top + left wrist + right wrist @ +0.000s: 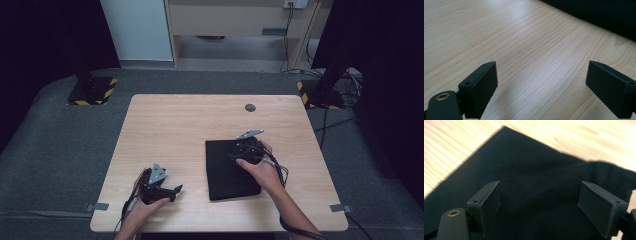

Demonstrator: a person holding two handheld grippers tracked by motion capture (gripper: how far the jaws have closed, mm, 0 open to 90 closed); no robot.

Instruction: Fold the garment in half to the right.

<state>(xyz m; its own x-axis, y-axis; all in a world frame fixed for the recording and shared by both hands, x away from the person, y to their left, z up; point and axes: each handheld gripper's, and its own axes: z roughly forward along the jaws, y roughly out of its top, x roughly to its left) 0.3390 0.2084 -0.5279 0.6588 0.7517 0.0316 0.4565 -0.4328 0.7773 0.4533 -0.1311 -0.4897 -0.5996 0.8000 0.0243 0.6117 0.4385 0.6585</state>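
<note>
A black folded cloth (pixel 225 175) lies flat on the right half of the light wooden table (pixel 175 125). My right gripper (pixel 242 151) hovers over the cloth's far right part. In the right gripper view its jaws (pixel 539 205) stand wide apart above the cloth (pixel 524 165), whose far edge looks slightly rumpled, and nothing is pinched. My left gripper (pixel 175 191) rests near the table's front left and points toward the cloth. Its jaws (pixel 541 85) are open over bare wood, with the cloth's edge (pixel 599 12) a short way beyond them.
A small dark round disc (pixel 250 107) sits near the table's far edge. Two stand bases with yellow-black stripes (pixel 92 92) (pixel 320 95) are on the grey floor behind the table, with cables at the right. Small clamps (pixel 100 206) sit at the front corners.
</note>
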